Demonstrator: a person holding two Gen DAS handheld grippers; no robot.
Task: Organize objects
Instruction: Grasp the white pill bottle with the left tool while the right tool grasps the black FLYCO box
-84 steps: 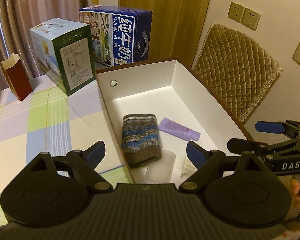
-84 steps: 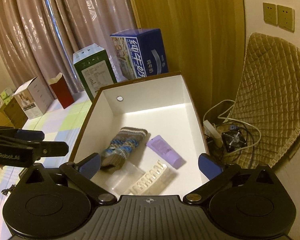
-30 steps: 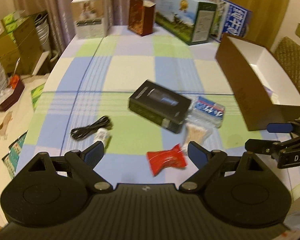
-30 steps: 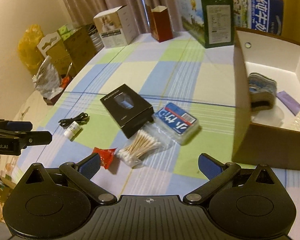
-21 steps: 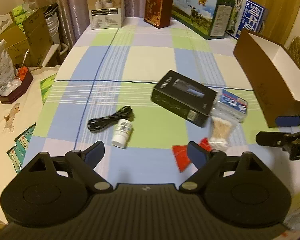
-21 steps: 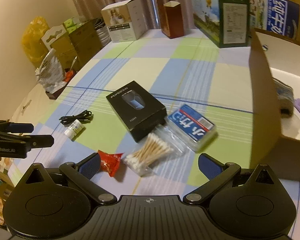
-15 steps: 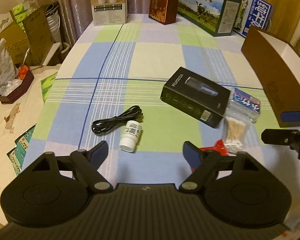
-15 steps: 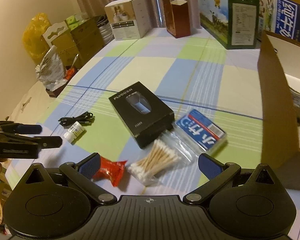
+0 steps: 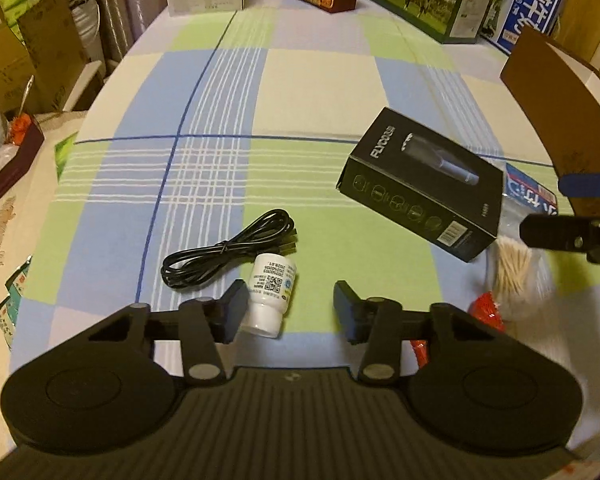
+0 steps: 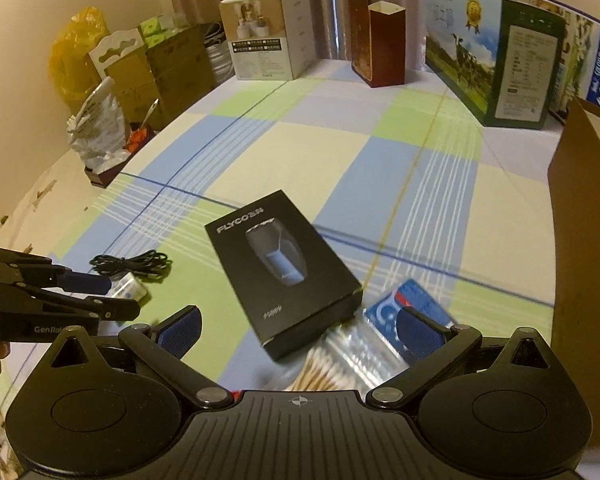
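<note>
Bottle point(image 9: 271, 295), a small white one lying on its side on the checked tablecloth point(image 9: 308, 88) near the tabletop's near edge: in the left wrist view it sits just ahead of the left gripper point(image 9: 287, 308), against the left-hand pad, with open cloth between it and the right-hand pad. Its long axis runs roughly along the gripper's own pointing line, cap end toward the camera, so the jaws would bear on its round sides. Those jaws have just been closing and now stand partly open; the bottle is between them but off-centre, and I judge it not yet pinched. A coiled black cable point(image 9: 228, 254) lies touching or just beside the bottle's far end and could be dragged along. To the right are a black shaver box point(image 9: 420, 184), a bag of cotton swabs point(image 9: 514, 276), a red packet point(image 9: 488, 312) and the tall brown wall of the storage box point(image 9: 556, 100) at the tabletop's right edge. The right gripper's fingers show at the frame's right side.

In the right wrist view the right gripper point(image 10: 298, 328) hangs wide open and empty over the shaver box point(image 10: 280, 272) and the swab bag point(image 10: 340, 364), with a blue-labelled pack point(image 10: 412, 304) behind its right-hand pad. The left gripper point(image 10: 104, 292) appears at the left, its fingers around the bottle point(image 10: 130, 286), so the left hand is plainly nearer. The cable point(image 10: 132, 264) lies just beyond.
</note>
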